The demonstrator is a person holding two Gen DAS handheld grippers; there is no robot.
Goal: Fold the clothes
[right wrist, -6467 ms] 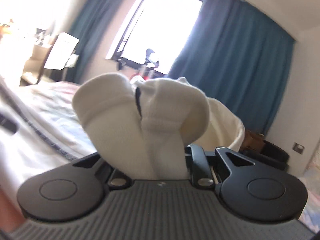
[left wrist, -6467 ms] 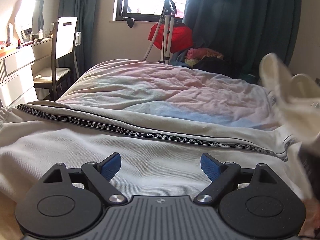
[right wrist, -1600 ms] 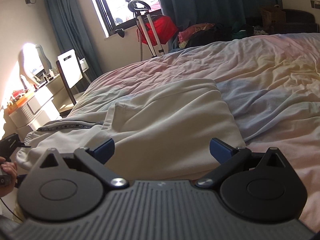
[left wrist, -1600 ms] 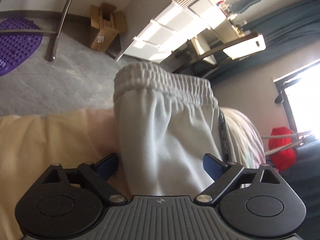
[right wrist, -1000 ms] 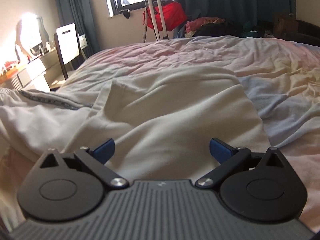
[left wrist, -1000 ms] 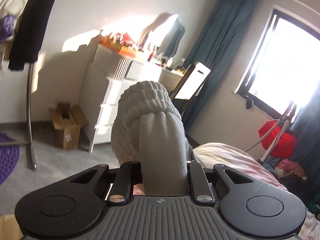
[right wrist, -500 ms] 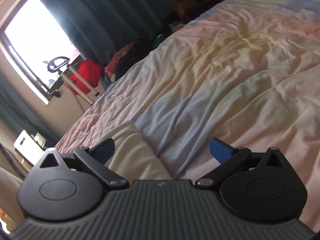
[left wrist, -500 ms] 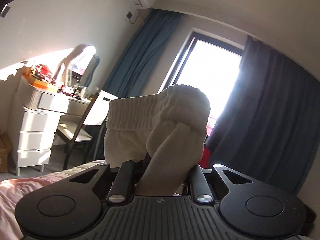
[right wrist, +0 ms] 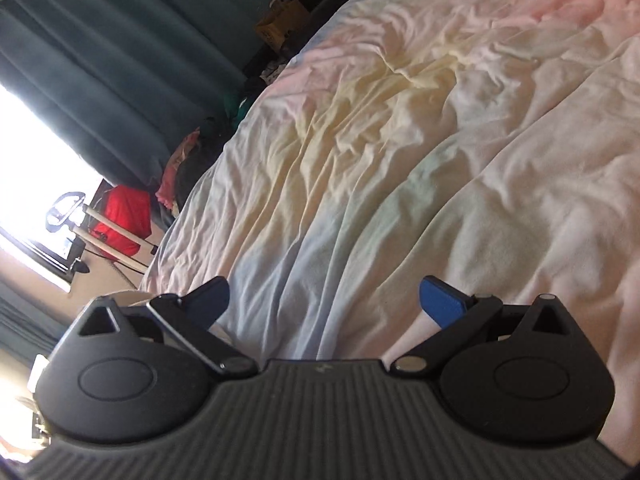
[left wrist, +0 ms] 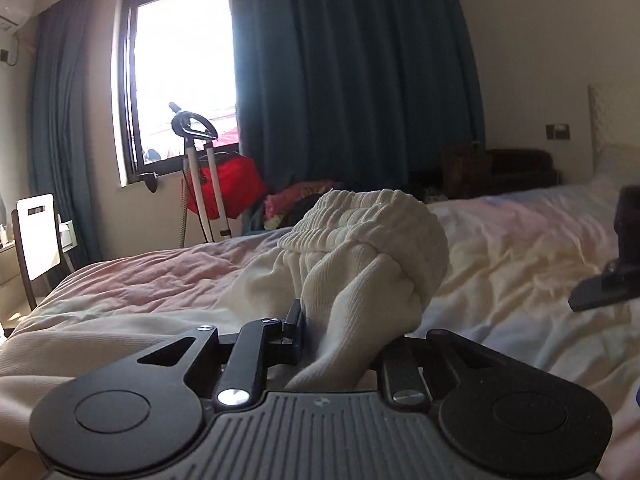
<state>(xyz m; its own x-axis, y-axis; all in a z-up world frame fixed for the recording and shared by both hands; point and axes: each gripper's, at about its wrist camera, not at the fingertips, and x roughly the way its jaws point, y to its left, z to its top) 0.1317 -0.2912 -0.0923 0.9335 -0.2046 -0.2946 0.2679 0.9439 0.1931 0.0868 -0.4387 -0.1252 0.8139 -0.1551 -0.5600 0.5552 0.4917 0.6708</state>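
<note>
Bedroom with dark curtains (left wrist: 360, 80) and a rumpled pastel bed (right wrist: 400, 160). Mid-fold: left tool (left wrist: 344, 332) clamped on the elastic waistband (left wrist: 372, 220) of the white trousers (left wrist: 120, 336), carried over the bed, jaws easing apart with cloth between. Right tool (right wrist: 324, 300) spread wide, empty, over bare sheet. Next, probably: lay the waistband onto the trousers, let go, smooth flat.

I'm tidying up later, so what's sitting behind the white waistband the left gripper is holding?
Behind the white waistband lies the pastel bedspread, then a clothes pile, a red bag and dark curtains. The waistband covers part of the clothes pile.
</note>
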